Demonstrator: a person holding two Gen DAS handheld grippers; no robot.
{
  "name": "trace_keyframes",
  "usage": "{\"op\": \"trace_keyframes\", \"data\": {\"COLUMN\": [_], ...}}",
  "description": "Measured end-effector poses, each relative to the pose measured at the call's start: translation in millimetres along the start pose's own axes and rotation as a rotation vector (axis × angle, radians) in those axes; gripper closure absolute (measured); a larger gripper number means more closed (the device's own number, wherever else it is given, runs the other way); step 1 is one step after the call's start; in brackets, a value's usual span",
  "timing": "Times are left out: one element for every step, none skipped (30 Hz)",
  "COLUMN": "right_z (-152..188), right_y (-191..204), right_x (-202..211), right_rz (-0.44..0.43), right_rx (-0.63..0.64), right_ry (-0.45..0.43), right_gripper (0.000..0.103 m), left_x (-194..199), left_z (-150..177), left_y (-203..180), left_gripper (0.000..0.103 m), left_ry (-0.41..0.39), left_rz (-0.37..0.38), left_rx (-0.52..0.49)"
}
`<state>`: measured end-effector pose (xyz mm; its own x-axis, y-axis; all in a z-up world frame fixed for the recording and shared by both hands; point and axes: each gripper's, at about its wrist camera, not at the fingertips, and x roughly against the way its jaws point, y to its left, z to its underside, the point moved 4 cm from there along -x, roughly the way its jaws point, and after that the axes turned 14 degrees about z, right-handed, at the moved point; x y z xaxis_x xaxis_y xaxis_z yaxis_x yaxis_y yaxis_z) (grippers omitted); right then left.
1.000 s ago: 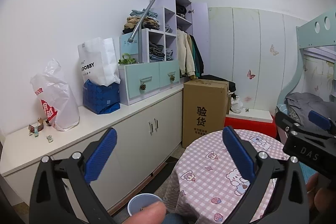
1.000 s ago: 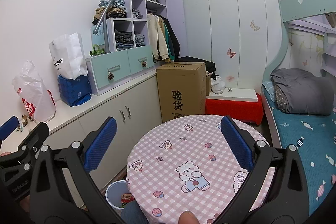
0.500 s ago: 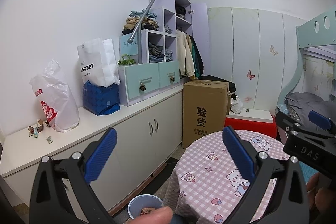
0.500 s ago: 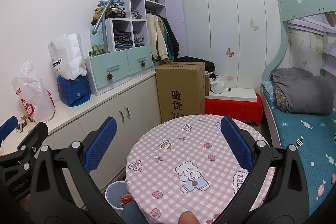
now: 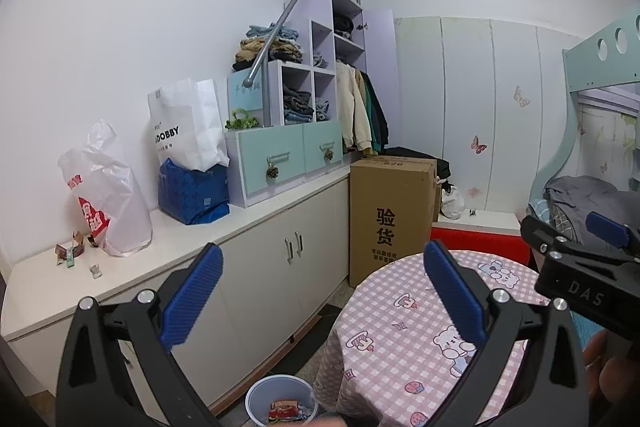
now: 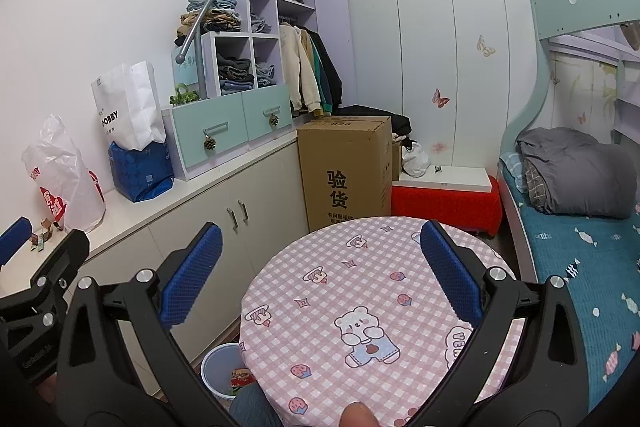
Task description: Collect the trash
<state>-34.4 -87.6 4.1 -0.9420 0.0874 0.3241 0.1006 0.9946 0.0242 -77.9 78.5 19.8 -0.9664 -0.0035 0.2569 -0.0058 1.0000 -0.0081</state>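
Observation:
A small pale bin [image 5: 279, 403] [image 6: 221, 371] stands on the floor between the cabinet and the round table, with colourful wrappers [image 5: 285, 409] inside. Small scraps of trash [image 5: 72, 251] [image 6: 42, 233] lie on the white counter beside a plastic bag. My left gripper [image 5: 322, 287] is open and holds nothing, raised above the bin. My right gripper [image 6: 322, 263] is open and holds nothing over the pink checked tablecloth [image 6: 360, 311]. Each gripper shows at the edge of the other's view.
On the white counter [image 5: 168, 243] stand a red-printed plastic bag [image 5: 106, 195], a white paper bag on a blue pack [image 5: 192, 155], and teal drawers [image 5: 280, 159]. A tall cardboard box [image 5: 390, 215], a red bench [image 6: 444, 203] and a bunk bed [image 6: 580, 219] surround the table.
The left view has tilted slightly, so the bin and its wrappers show more fully. The finger seen at its bottom edge has dropped out of view. Both grippers stay open.

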Motion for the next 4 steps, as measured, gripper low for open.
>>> {"op": "trace_keyframes", "data": {"right_z": [0.1, 0.3, 0.3, 0.5], "right_y": [0.1, 0.3, 0.1, 0.2], "right_x": [-0.5, -0.9, -0.9, -1.0], "right_rz": [0.0, 0.001, 0.001, 0.0], "right_rx": [0.0, -0.001, -0.002, -0.002], "right_ry": [0.0, 0.0, 0.0, 0.001], "right_gripper": [0.006, 0.006, 0.006, 0.006], "left_x": [-0.1, -0.5, -0.5, -0.6], "left_z": [0.2, 0.1, 0.3, 0.1], "left_y": [0.4, 1.2, 1.6, 1.9], "left_gripper": [0.005, 0.005, 0.005, 0.005], "left_ry": [0.001, 0.002, 0.002, 0.001], "left_rz": [-0.004, -0.004, -0.001, -0.002], "left_rx": [0.002, 0.004, 0.006, 0.006]}}
